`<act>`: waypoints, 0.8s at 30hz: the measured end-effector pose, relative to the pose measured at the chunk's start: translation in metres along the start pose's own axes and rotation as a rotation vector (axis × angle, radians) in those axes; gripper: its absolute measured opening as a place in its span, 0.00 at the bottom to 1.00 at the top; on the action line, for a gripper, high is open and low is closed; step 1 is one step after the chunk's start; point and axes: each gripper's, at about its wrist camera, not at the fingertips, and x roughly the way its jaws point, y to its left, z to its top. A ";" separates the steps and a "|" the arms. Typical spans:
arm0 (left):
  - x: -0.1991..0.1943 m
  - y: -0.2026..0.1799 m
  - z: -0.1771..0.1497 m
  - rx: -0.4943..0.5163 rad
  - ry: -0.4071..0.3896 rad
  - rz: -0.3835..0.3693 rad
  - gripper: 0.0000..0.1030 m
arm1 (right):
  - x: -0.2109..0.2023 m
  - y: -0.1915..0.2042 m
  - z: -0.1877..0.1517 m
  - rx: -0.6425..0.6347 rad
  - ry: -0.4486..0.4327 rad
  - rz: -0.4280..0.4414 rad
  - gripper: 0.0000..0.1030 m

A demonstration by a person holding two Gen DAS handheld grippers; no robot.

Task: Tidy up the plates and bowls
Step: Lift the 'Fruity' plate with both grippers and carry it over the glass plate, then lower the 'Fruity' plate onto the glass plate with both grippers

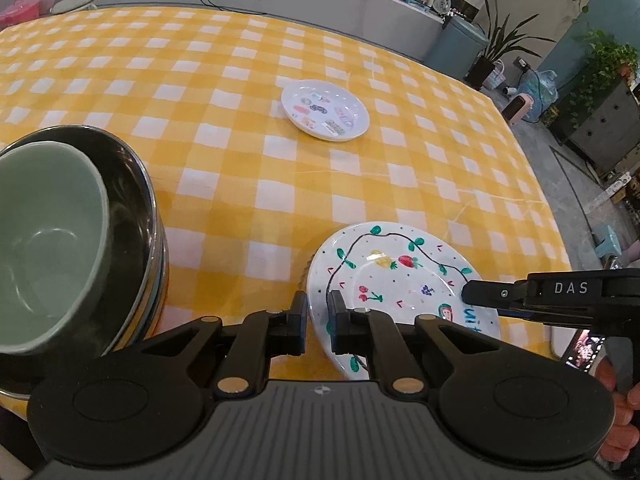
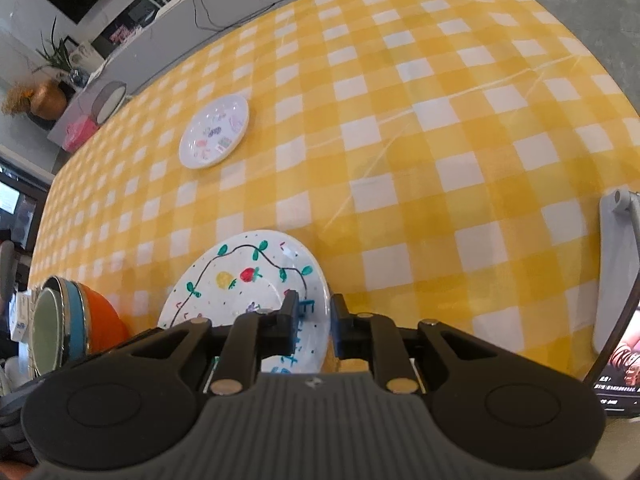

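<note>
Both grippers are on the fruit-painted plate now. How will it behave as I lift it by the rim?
The fruit-painted plate looks like glazed ceramic: probably stiff, fragile if dropped. Its glossy surface may slip between the left gripper fingers. With the right gripper pinching the opposite rim, it should stay level; one-sided, it would likely tilt.

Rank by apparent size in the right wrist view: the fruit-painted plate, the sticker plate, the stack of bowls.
1. Fruit-painted plate, largest, though it is nearest the camera.
2. Stack of bowls, partly cut off at the frame edge, so unsure.
3. Sticker plate, smallest, but farthest away.
</note>
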 end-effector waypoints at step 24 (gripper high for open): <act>-0.001 -0.009 -0.011 0.086 -0.043 0.043 0.03 | 0.023 0.035 -0.004 -0.155 0.042 -0.103 0.11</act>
